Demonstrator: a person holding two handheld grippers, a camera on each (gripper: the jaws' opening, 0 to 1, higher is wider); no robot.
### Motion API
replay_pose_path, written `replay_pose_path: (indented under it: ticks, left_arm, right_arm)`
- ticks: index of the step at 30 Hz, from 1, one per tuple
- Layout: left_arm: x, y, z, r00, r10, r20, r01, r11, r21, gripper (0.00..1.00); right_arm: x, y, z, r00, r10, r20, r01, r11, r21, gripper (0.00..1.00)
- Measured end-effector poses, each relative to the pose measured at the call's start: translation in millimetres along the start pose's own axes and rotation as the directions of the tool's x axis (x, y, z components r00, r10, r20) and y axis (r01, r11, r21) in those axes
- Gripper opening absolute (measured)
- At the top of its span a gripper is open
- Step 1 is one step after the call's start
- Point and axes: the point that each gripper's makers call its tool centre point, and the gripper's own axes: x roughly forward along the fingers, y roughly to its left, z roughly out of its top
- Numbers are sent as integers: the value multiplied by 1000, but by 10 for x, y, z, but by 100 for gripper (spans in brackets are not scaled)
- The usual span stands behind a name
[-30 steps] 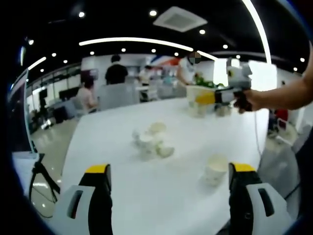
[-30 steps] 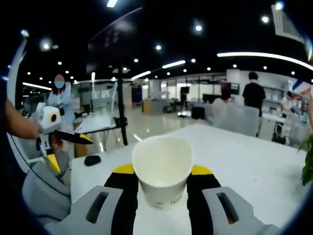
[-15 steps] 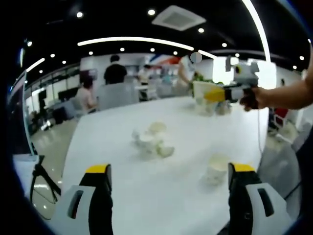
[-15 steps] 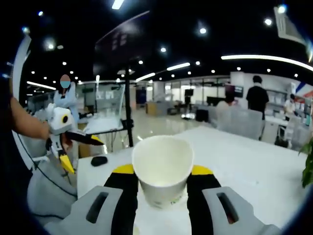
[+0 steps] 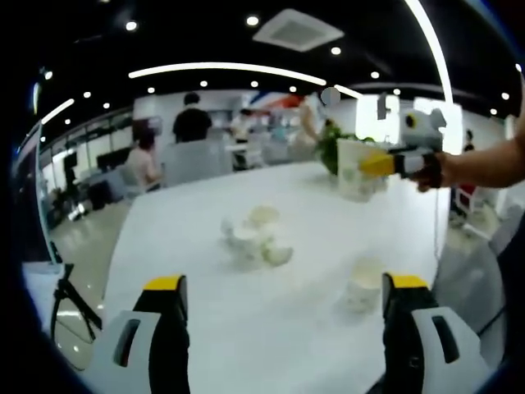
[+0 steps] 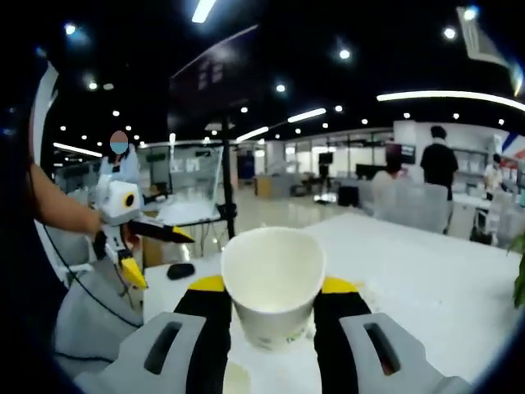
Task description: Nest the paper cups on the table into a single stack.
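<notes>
Right gripper (image 6: 272,308) clamped on a white paper cup (image 6: 272,283), cup upright, mouth open to the camera, wedged between the two yellow-tipped fingers (image 6: 210,316) and touching both, base down between them. Below it, at the bottom edge of the right gripper view, a second pale rim (image 6: 235,379), too blurred to tell more. Seen from the left gripper view, same held cup (image 5: 354,168) up over the far right part of the white table (image 5: 205,271), pinched in the right gripper (image 5: 379,163), green plant (image 5: 330,141) just behind it.

Left gripper (image 5: 285,328) spread wide, fingers (image 5: 166,328) well apart, nothing between them, low over the near table edge. Ahead of it, a loose cluster of cups (image 5: 254,235) mid-table, some tipped on their sides, touching one another. Lone cup (image 5: 362,283) nearer, just inside the right finger, standing apart from the cluster. In the right gripper view, left gripper (image 6: 135,238) off to the left, jaws splayed, held by a hand (image 6: 86,222). Small black object (image 6: 180,270) on the table edge beyond.
</notes>
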Motion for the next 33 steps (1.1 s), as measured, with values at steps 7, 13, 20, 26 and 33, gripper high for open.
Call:
replay_pose_path:
  ticks: [7,13,20,26,33]
  left_arm:
    - [-18,4,-21,1000,4,-3,-4,1000,-4,96]
    - [-30,1,-32,1000,10,-3,-10,1000,-9,96]
    - [-37,-21,-31,1000,12,-2,-12,1000,-13,96]
    - [-40,-27,-45,1000,16,-4,-16,1000,-15,96]
    - [-25,-44,-53,1000,13,-5,-13,1000,-18,96]
  right_arm:
    - [-57,126,6,1000,20,12,-20,1000,2,36]
    - [-91,235,-11,998,58,16,-58,998,12,36]
    - [-160,395,3,993,117,29,-118,993,16,37]
    - [-209,549,-78,986,167,-1,-167,986,12,37]
    - [-256,629,-86,980,201,3,-201,980,16,37]
